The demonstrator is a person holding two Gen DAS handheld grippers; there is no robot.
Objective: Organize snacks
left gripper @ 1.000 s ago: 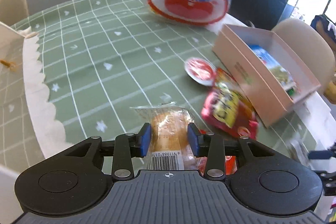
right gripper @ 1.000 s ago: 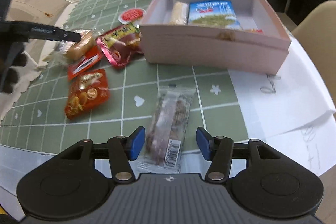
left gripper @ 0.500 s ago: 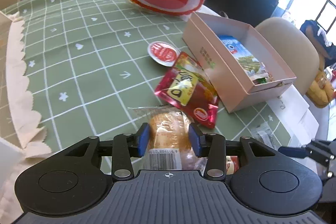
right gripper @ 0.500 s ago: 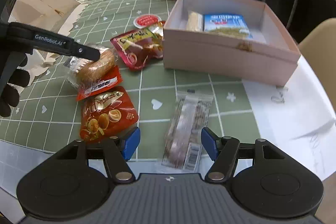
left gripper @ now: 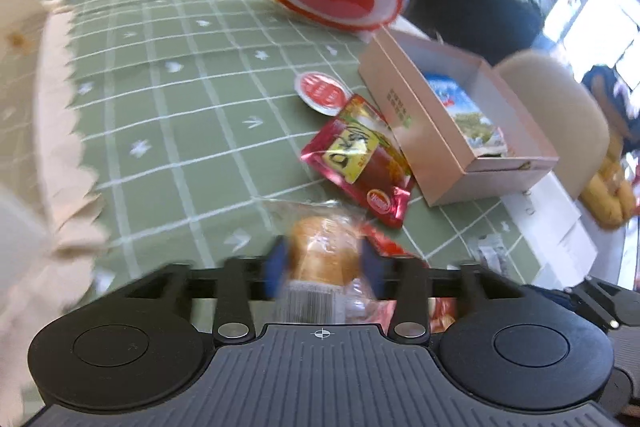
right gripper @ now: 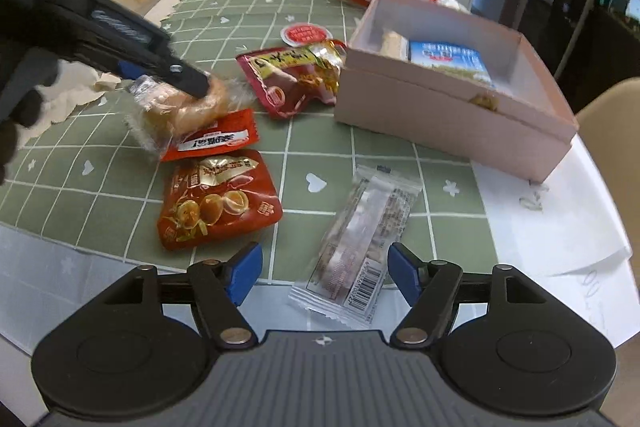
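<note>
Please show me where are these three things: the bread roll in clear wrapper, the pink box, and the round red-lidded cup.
bread roll (left gripper: 324,251), left wrist view, on the golden crust between the blue pads.
pink box (right gripper: 448,115), right wrist view, on its near outer wall.
round red-lidded cup (right gripper: 306,34), right wrist view, on the middle of the red lid.

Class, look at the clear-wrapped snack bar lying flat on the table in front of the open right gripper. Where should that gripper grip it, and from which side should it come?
Grip the clear-wrapped bar across its narrow width, near the barcode end. It lies flat and long, pointing away toward the pink box, so the right gripper, open and already straddling it, should probably come from above at the near end and close on the long edges.
</note>
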